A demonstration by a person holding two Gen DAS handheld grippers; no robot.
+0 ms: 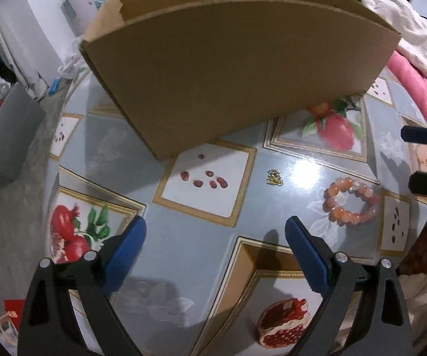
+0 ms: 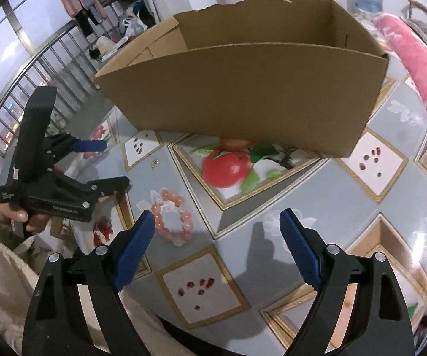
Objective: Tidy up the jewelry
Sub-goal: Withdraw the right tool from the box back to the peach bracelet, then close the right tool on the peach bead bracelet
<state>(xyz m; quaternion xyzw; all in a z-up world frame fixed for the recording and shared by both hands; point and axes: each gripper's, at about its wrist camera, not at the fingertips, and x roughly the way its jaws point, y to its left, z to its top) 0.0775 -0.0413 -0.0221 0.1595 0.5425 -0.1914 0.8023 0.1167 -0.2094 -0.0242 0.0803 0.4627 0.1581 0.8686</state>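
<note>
Both the left gripper and right gripper hang wide open and empty above the table, near the pink bead bracelet and cardboard box

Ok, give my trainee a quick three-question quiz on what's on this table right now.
1. True or false: the pink beaded bracelet lies inside the brown cardboard box.
2. Which lies nearer the box: the bracelet or the small gold trinket?
3. Is anything between the fingers of the left claw or the right claw: (a) bracelet, (b) trinket, (c) nothing?

Key: 1 false, it lies on the patterned tablecloth; 2 the trinket; 3 (c), both claws are open.
</note>
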